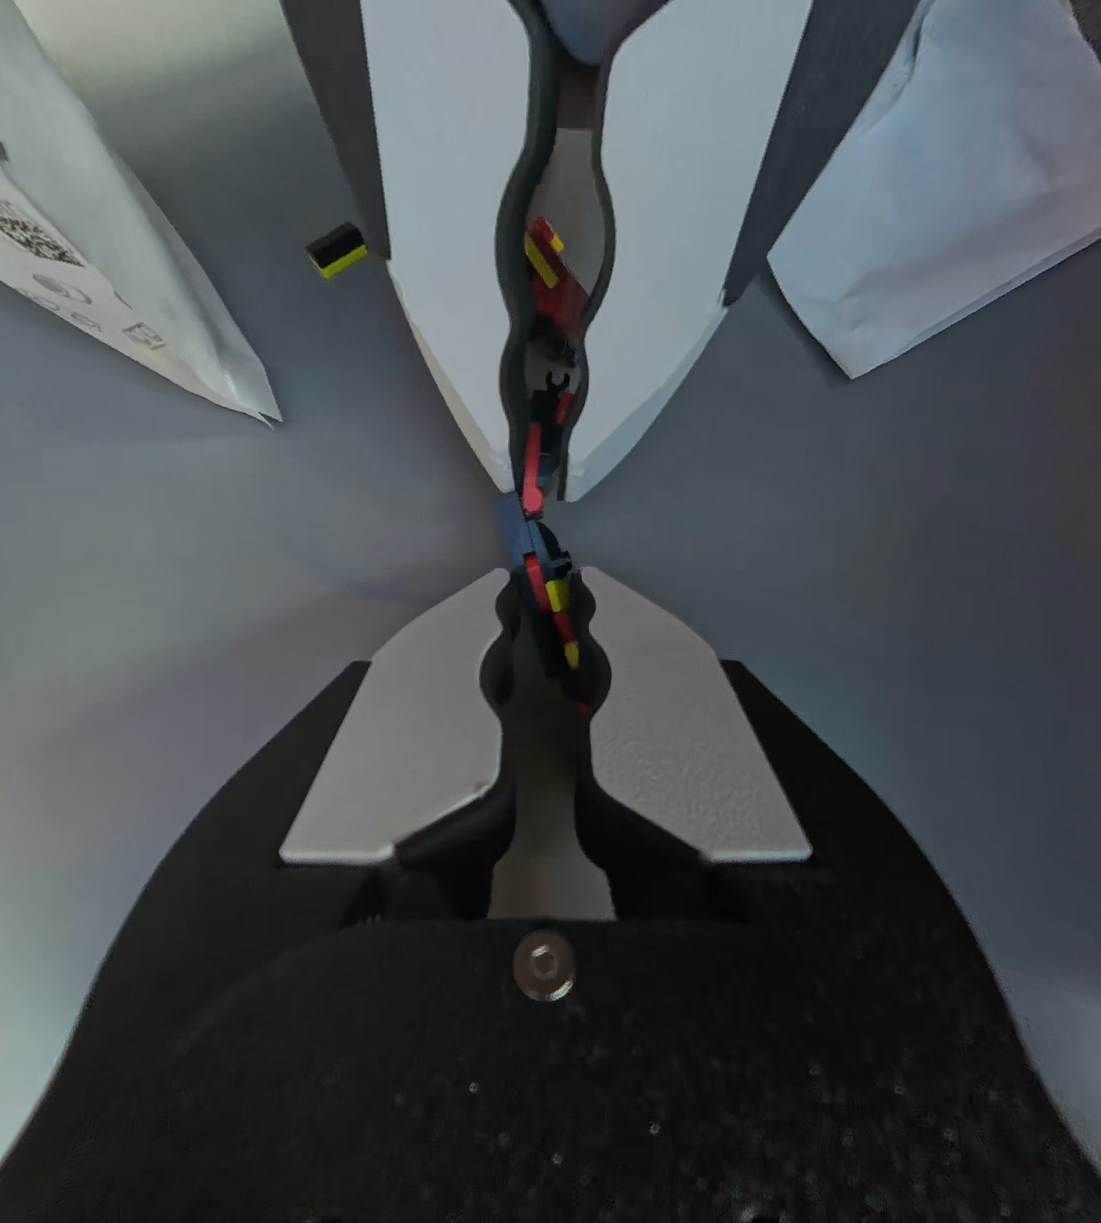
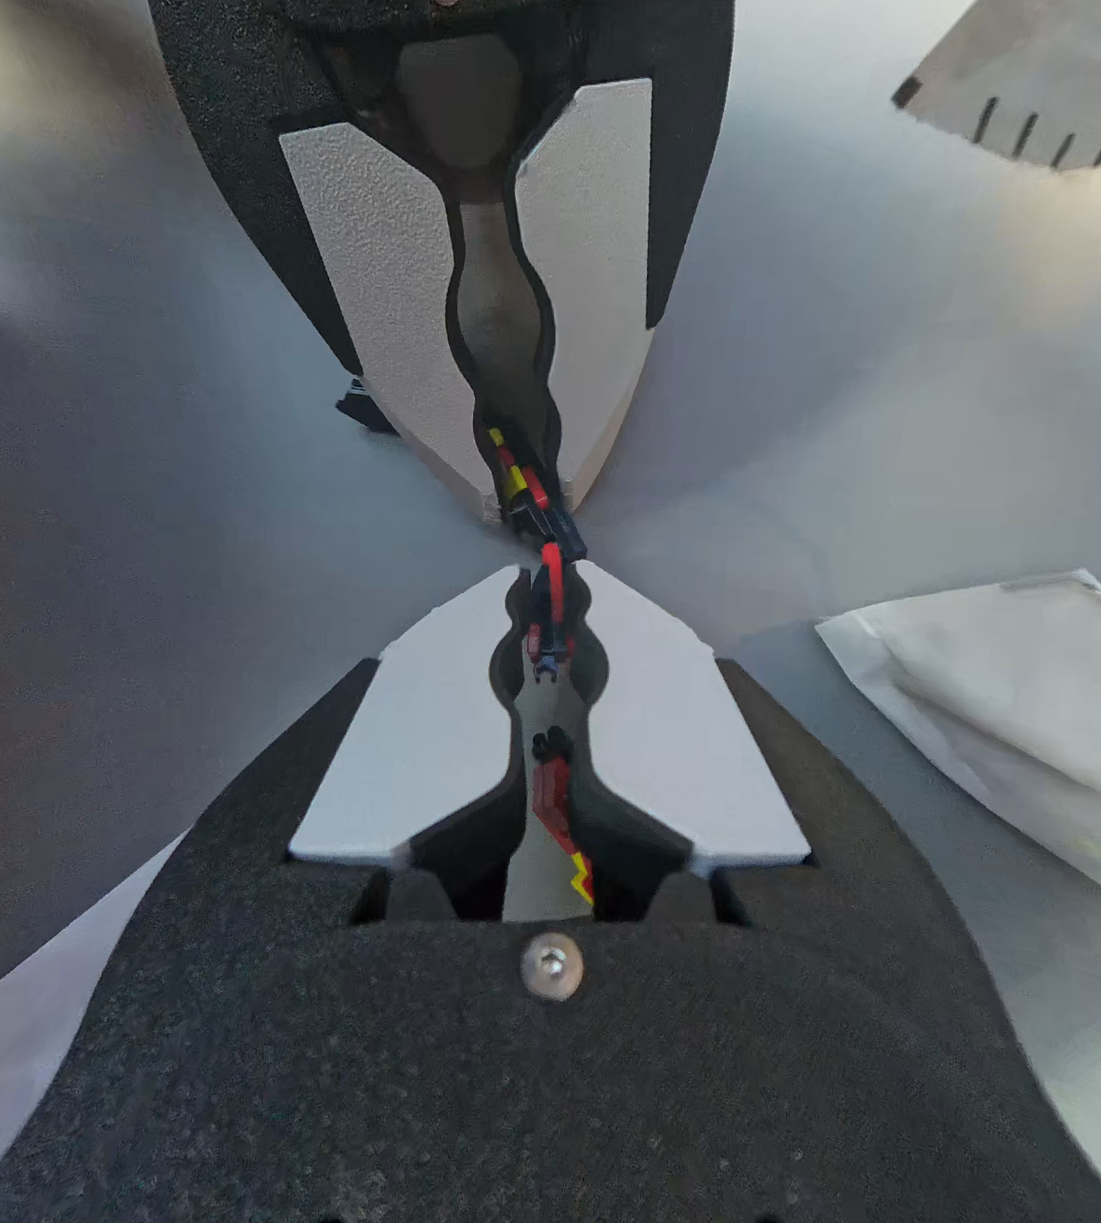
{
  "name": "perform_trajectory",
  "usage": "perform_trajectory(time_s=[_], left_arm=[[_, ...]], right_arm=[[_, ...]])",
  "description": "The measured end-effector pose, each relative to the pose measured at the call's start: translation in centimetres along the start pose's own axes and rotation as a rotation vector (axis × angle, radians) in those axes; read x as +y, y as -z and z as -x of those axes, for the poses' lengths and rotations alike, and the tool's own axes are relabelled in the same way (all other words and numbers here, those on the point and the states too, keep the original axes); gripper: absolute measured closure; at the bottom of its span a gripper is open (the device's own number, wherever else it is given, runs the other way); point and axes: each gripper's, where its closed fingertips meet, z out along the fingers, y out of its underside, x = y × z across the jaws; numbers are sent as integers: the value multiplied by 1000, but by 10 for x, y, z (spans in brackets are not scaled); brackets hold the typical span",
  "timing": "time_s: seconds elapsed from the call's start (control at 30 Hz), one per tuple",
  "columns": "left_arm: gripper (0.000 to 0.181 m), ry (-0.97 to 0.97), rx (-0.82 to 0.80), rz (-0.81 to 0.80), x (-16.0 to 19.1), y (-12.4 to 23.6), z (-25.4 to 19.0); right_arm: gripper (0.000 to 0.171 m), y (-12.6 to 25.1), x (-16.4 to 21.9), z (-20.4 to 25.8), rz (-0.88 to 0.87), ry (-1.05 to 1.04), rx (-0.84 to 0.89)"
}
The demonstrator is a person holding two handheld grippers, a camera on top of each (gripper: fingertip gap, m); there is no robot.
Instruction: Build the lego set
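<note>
The left gripper [image 1: 544, 582] and the right gripper [image 2: 547, 589] meet tip to tip above a grey table [image 1: 137, 562]. Each is closed narrow on a small lego piece: the left pinches a blue, red and yellow lego assembly [image 1: 551, 589], the right a red and black lego part [image 2: 551, 609], and the two pieces touch. A black and yellow brick [image 1: 336, 250] lies on the table near white paper bags [image 1: 104, 251].

The left gripper [image 1: 544, 582] and right gripper [image 2: 551, 582] meet tip to tip, nearly in line, each with fingers closed on an assembly of small lego pieces.
</note>
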Motion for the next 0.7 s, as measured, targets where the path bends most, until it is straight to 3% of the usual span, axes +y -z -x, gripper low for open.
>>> perform_trajectory(time_s=[0.23,0.37,0.63,0.7], left_arm=[[167,20,18,-52,-3,0,-3],[168,41,-7,-56,-4,-1,-4],[168,9,-30,-82,-8,-4,-6],[168,26,-41,-93,-8,-3,-4]], right_arm=[[163,8,-4,5,-129,-153,-81],[162,8,1,8,-28,-78,102],[163,12,4,11,-86,-104,95],[162,12,4,5,-76,22,234]])
